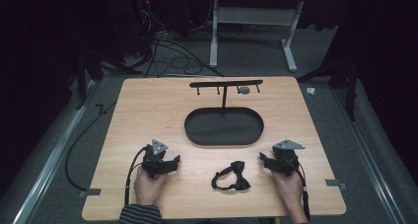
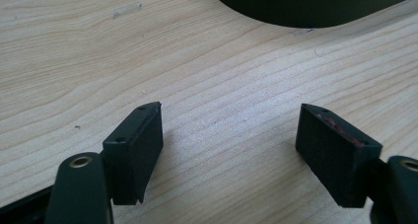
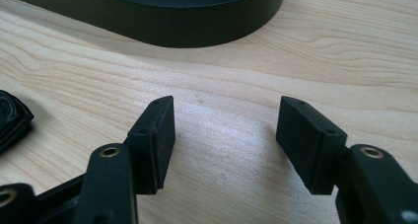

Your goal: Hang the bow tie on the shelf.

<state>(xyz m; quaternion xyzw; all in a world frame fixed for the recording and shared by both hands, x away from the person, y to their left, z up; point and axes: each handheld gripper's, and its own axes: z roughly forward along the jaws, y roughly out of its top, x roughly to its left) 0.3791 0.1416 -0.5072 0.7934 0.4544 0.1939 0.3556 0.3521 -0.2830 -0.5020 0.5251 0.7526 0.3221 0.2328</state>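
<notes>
My left gripper (image 1: 173, 161) and right gripper (image 1: 263, 158) both gape wide, nothing between them — the black bow tie (image 1: 231, 176) lies on the table (image 1: 148, 110) between them, nearer my right, strap trailing leftward — oval tray (image 1: 224, 127) beyond.
</notes>
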